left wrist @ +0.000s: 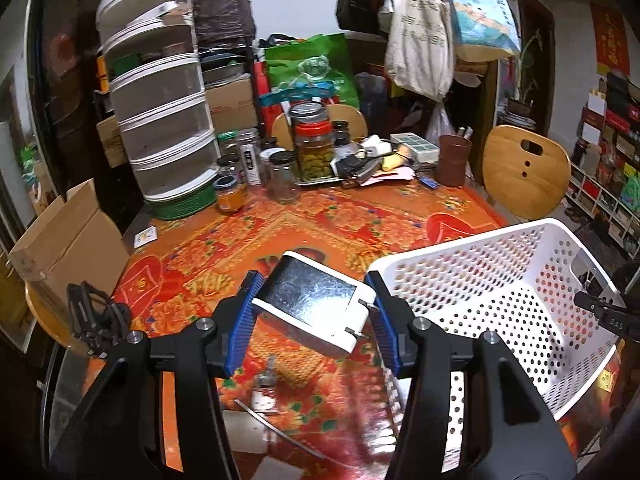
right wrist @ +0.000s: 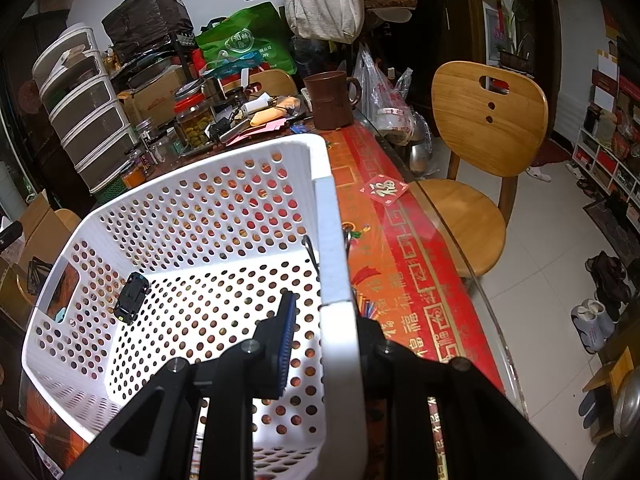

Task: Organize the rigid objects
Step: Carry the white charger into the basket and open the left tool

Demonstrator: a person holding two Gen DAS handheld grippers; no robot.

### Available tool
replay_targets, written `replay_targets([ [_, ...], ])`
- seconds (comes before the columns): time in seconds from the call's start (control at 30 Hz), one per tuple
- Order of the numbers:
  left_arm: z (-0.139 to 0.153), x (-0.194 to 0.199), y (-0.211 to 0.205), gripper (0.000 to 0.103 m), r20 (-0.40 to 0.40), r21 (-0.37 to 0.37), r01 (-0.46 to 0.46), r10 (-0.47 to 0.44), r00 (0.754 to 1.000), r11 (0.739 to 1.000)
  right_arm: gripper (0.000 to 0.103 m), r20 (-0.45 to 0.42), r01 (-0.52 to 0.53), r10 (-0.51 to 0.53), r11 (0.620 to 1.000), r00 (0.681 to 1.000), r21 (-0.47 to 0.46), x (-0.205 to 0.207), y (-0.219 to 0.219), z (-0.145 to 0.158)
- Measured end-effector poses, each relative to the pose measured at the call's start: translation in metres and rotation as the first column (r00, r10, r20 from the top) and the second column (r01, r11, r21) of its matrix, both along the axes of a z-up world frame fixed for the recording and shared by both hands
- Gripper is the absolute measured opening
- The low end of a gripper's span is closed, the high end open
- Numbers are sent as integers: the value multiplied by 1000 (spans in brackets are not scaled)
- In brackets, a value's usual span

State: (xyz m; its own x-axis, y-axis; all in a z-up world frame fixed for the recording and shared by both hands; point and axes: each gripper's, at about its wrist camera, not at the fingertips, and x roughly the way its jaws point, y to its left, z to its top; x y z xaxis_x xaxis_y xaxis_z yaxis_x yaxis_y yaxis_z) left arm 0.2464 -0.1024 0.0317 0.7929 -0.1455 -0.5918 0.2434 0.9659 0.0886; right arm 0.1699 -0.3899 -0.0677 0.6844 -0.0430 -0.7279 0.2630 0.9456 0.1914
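Note:
My left gripper (left wrist: 314, 312) is shut on a white box with a shiny black top (left wrist: 312, 304) and holds it above the red patterned tablecloth (left wrist: 240, 240), just left of the white perforated basket (left wrist: 500, 280). My right gripper (right wrist: 326, 332) is shut on the basket's right wall (right wrist: 332, 240), one finger inside and one outside. Inside the basket lies a small black toy car (right wrist: 131, 297). A small metal item (left wrist: 264, 394) lies on the cloth below the box.
Jars (left wrist: 316, 148), a stacked clear drawer tower (left wrist: 160, 112), a brown mug (right wrist: 330, 98) and clutter crowd the table's far side. Wooden chairs (right wrist: 480, 140) stand to the right. A cardboard box (left wrist: 68, 240) sits at the left edge.

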Motion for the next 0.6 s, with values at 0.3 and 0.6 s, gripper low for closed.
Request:
replay_targets([
  [0.3,-18,7,-56,50,-46,32,79,-78,996,996,21,4,-3,3,1000,1000,3,0,3,0],
  [0.6,-47,7,-117,50,-117,77,178,-168,979,981,21,1,-3,3,1000,1000,8,1,3,0],
])
